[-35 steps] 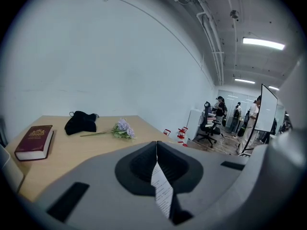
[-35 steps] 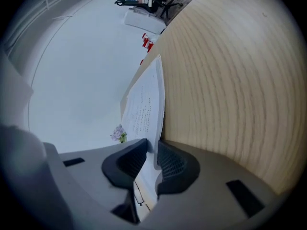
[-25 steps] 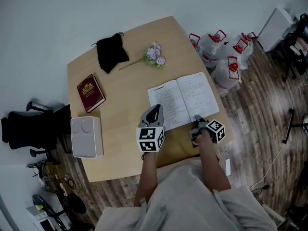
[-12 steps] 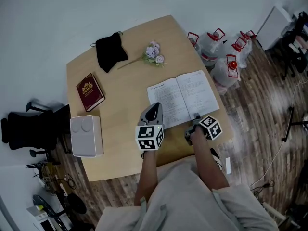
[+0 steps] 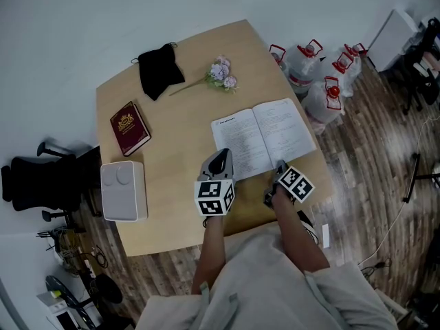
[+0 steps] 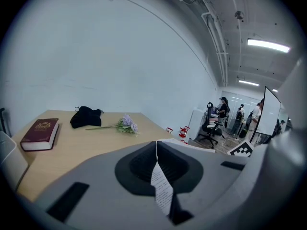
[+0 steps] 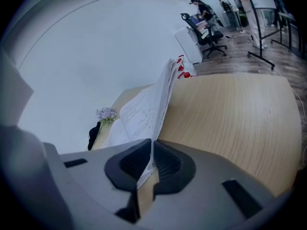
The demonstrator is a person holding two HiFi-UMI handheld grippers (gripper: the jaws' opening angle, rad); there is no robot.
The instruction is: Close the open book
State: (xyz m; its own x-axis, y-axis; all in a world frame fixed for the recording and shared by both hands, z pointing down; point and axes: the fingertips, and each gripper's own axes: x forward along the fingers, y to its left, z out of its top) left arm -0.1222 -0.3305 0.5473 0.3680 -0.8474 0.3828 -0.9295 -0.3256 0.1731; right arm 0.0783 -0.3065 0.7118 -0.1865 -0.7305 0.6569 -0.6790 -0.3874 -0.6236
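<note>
On the pale wood-grain table (image 5: 175,153), a smooth white rounded box (image 5: 124,191) sits at 9 o'clock from the middle. A dark red hardback (image 5: 130,128) with gilt stamping lies at 10 o'clock, a limp black cloth (image 5: 157,71) at 11, and a sprig of lilac flowers (image 5: 221,73) at 12.

The left gripper (image 5: 221,154) has its jaws pressed together on one thin printed leaf (image 6: 160,188) at the left page's near edge. The open book (image 5: 265,135) lies flat at 3 o'clock, both white pages facing up.

The right gripper (image 5: 280,165), at the book's near right corner, has just been closing its jaws. They now pinch a thin sheaf of sheets with barely a gap.

Clear jugs with red caps (image 5: 323,95) stand on the plank floor past the table's 2 o'clock edge.

Only the gripper views show the ribbed dark pads (image 7: 132,164) and the pinched paper. The right gripper view alone shows the right page block (image 7: 160,99) lifted and fanned above the tabletop.
</note>
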